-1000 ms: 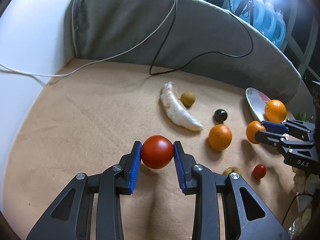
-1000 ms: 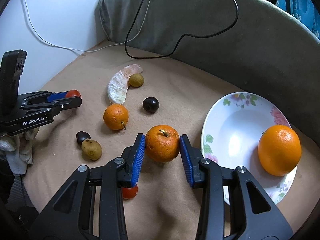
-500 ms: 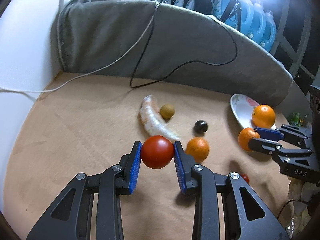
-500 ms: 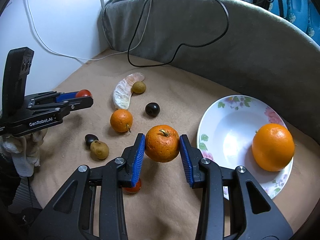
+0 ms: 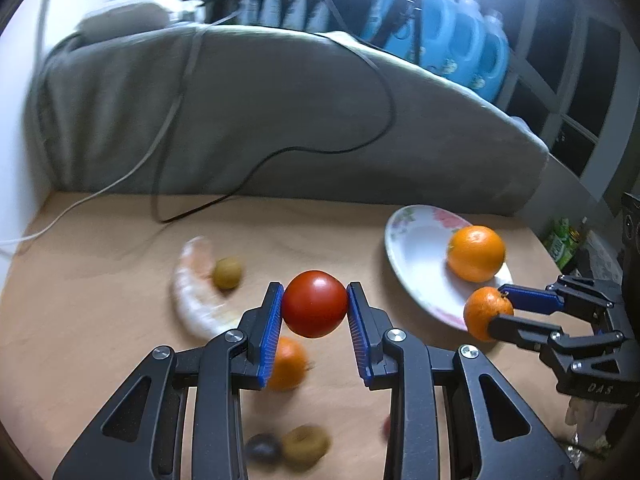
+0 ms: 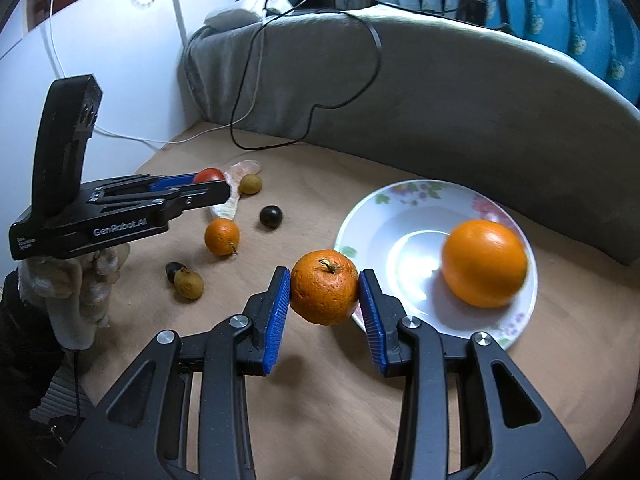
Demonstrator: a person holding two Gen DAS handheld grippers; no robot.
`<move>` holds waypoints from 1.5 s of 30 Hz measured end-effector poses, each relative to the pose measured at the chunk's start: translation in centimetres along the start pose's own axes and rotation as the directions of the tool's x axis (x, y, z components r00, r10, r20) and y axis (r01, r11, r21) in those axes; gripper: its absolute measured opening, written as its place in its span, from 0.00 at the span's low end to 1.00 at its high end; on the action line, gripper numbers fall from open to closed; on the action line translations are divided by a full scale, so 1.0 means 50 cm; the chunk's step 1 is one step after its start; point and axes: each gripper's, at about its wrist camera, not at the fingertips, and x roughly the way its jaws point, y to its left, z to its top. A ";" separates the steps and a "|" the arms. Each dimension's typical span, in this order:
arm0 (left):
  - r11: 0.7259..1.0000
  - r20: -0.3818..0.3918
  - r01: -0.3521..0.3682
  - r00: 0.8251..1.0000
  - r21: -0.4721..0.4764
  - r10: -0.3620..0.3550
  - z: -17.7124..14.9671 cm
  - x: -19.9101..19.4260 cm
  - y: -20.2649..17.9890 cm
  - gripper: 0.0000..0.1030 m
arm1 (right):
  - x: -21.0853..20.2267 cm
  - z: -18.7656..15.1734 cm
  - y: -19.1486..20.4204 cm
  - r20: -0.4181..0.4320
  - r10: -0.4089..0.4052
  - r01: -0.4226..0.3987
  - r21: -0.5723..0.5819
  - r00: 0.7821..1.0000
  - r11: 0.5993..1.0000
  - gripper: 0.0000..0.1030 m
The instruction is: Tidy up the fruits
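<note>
My left gripper [image 5: 315, 306] is shut on a red tomato [image 5: 315, 304] and holds it above the tan mat; it also shows in the right wrist view [image 6: 208, 188]. My right gripper [image 6: 324, 288] is shut on a small mandarin [image 6: 324, 287], held in the air at the near left rim of the white flowered plate [image 6: 372, 208]. A large orange [image 6: 484, 262] lies in the plate. In the left wrist view the plate [image 5: 412, 248], the orange [image 5: 476, 254] and the right gripper's mandarin [image 5: 486, 312] show at the right.
On the mat lie a second mandarin [image 6: 222, 236], a dark plum [image 6: 271, 216], a pomelo segment [image 6: 236, 188], brownish fruits [image 6: 250, 183] [image 6: 188, 284] and another dark fruit [image 6: 173, 270]. A grey cushion [image 6: 440, 80] with cables [image 6: 320, 106] bounds the back.
Both grippers have risen with their fruit. The left one has swung right toward the plate; the right one has moved to the plate's rim.
</note>
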 end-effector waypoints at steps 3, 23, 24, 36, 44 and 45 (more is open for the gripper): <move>0.999 -0.005 0.026 1.000 0.018 -0.026 0.012 0.015 -0.029 0.29 | -0.012 -0.011 -0.018 0.004 -0.014 0.014 0.017 1.000 1.000 0.36; 0.990 -0.088 0.122 0.989 0.066 -0.116 0.052 0.112 -0.124 0.29 | -0.005 -0.037 -0.077 -0.028 -0.042 0.044 0.058 0.999 0.997 0.36; 0.990 -0.089 0.122 0.989 0.067 -0.116 0.053 0.113 -0.124 0.30 | -0.003 -0.037 -0.078 -0.029 -0.042 0.044 0.058 0.999 0.997 0.36; 0.989 -0.076 0.132 0.989 0.071 -0.126 0.060 0.108 -0.132 0.44 | 0.007 -0.036 -0.075 -0.033 -0.045 0.046 0.049 0.998 0.998 0.37; 0.990 -0.061 0.124 0.991 0.071 -0.120 0.067 0.098 -0.134 0.55 | -0.006 -0.034 -0.071 0.000 -0.064 0.064 0.046 0.998 0.997 0.65; 0.990 -0.058 0.124 0.991 0.070 -0.120 0.068 0.096 -0.133 0.56 | -0.008 -0.033 -0.070 0.000 -0.064 0.064 0.045 0.998 0.997 0.65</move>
